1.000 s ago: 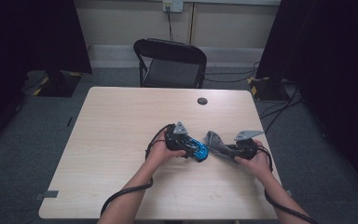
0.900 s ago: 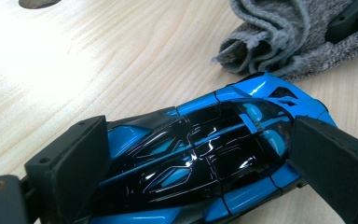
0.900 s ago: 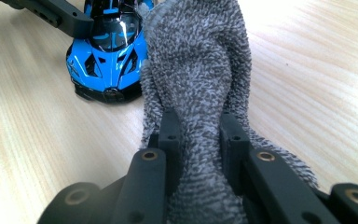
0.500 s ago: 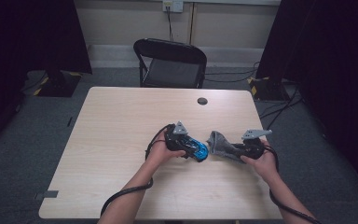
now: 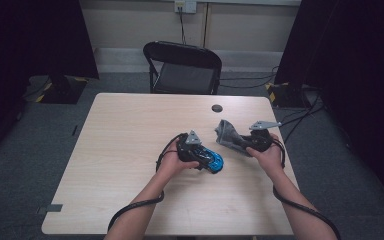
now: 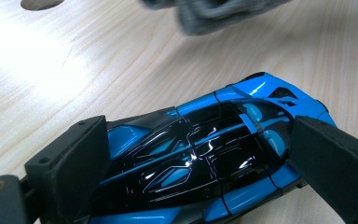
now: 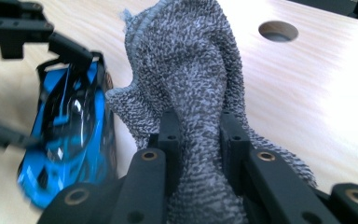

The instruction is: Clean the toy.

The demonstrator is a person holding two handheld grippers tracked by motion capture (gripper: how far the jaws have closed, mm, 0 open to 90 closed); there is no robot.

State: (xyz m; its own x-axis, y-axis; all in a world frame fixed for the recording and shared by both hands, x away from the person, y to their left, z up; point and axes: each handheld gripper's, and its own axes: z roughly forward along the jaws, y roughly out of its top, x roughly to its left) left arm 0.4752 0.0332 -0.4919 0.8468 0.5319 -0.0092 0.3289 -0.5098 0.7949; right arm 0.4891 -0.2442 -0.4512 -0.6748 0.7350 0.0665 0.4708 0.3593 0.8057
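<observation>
In the high view, the left gripper (image 5: 206, 159) holds a blue toy car (image 5: 212, 161) down on the wooden table (image 5: 125, 150), a little right of the middle and nearer the front edge than the back edge. The right gripper (image 5: 234, 141) is clamped on a grey cloth (image 5: 225, 132), which sits up off the table, just to the right of the car and a bit closer to the back edge. So the car lies to the left of the cloth, and the cloth hand is the one that must go to it. In the left gripper view, the two black jaws press on the car (image 6: 205, 154) from both sides, and the car's long body runs across from one jaw to the other. The cloth (image 6: 214, 11) hangs near the top, apart from the car. In the right gripper view, the jaws pinch the cloth (image 7: 191, 88) tight in a bunch, and the car (image 7: 70, 135) lies to the left, close beside it, but whether they touch cannot be told. A second ago the cloth was right against the car; now it has lifted and pulled away toward the right edge, while the car hand has stayed put.
</observation>
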